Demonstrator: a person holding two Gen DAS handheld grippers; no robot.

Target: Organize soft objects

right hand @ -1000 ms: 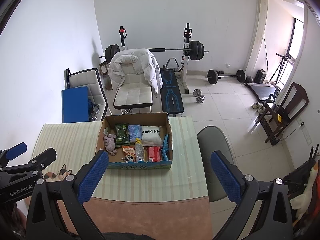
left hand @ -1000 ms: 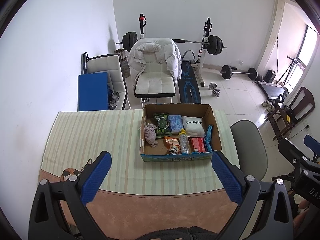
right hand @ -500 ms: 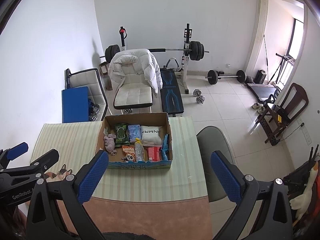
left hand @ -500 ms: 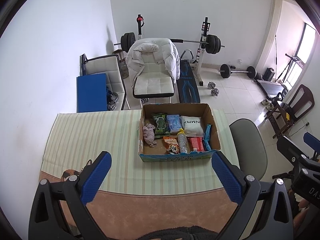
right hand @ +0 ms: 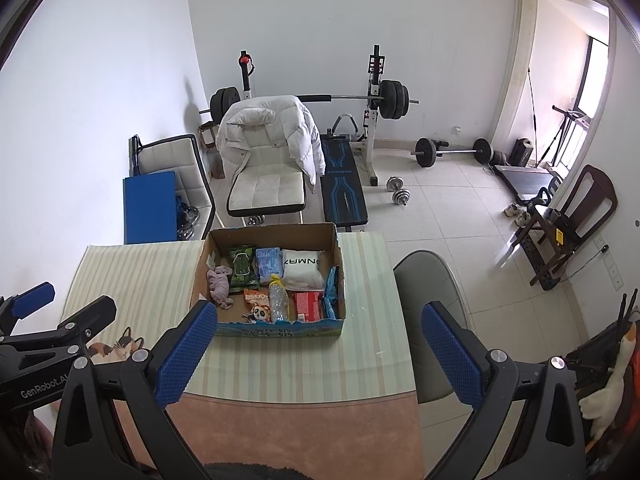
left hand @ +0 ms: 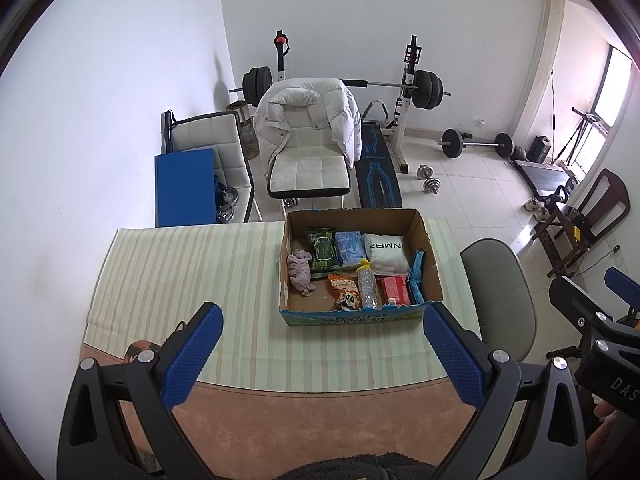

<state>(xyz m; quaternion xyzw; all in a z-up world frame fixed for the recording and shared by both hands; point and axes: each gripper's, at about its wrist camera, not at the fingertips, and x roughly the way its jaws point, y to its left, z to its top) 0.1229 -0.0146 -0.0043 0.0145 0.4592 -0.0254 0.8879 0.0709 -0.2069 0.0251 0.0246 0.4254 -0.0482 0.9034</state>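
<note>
An open cardboard box [left hand: 431, 268] [right hand: 338, 248] stands on the striped tablecloth [left hand: 180, 272]. Inside lie a grey plush toy [left hand: 300, 270] [right hand: 219, 285], a green snack bag [left hand: 322, 254], a blue packet [left hand: 349, 249], a white pouch [left hand: 386, 254], a clear bottle [left hand: 367, 286], a red carton [left hand: 394, 290] and an orange snack bag [left hand: 344, 285]. My left gripper [left hand: 320, 354] hovers open, high above the table's near side. My right gripper [right hand: 316, 354] is open too, short of the box. Both hold nothing.
A grey chair [left hand: 498, 284] stands at the table's right side. Beyond the table are a white chair with a puffy jacket [left hand: 308, 132], a blue board [left hand: 184, 186], a weight bench [left hand: 376, 168] and barbells. A cat picture [right hand: 120, 346] shows at the table's left front.
Both grippers have drifted slightly; the box sits a little higher in the left wrist view. Both remain open.
</note>
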